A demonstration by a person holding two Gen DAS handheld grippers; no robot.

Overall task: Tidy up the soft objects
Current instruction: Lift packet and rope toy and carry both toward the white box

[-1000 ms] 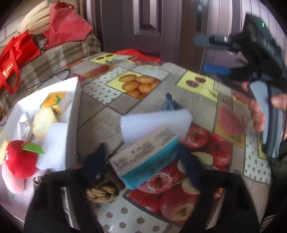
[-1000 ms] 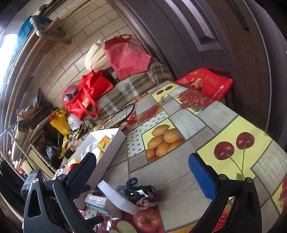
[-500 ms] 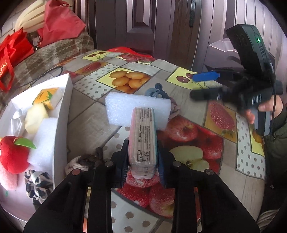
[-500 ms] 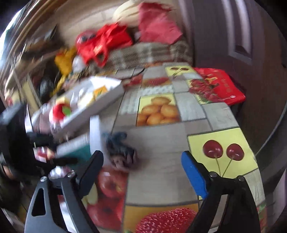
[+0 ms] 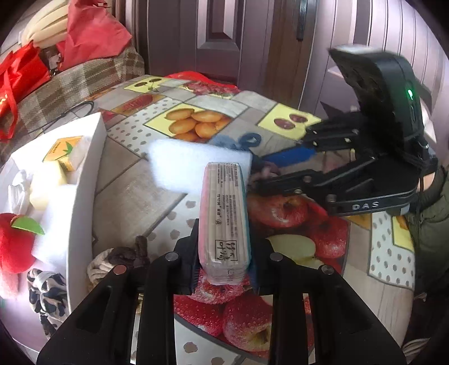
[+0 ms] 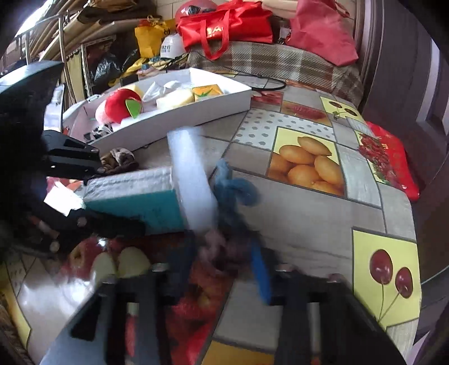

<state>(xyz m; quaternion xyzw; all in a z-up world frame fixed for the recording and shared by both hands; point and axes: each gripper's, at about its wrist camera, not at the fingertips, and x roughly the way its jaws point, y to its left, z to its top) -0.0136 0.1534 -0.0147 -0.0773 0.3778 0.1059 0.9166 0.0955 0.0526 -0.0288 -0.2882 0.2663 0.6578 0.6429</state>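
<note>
The right gripper [image 6: 221, 269] is smeared by motion in its own view, so its fingers are hard to read there; its jaws have just been closing, and they are now shut on the dark blue knotted cloth [image 6: 233, 188] lying beside the white foam block [image 6: 192, 179], though the pinch itself stays blurred. From the left wrist the right gripper [image 5: 269, 171] shows clearly at the right, its tips down at the cloth [image 5: 238, 140], half hidden behind the foam [image 5: 193, 165]. The left gripper [image 5: 223, 266] is clamped on a wrapped tissue pack [image 5: 223, 219], standing on edge and resting against the foam. Only the right view shows the pack's teal side [image 6: 140, 202]. To the left sits a white tray [image 5: 84, 196] holding a red plush apple [image 5: 14, 244]. The round table [image 6: 308, 213] wears a fruit-print cloth; red bags [image 6: 224, 22] sit on a plaid couch behind.
</note>
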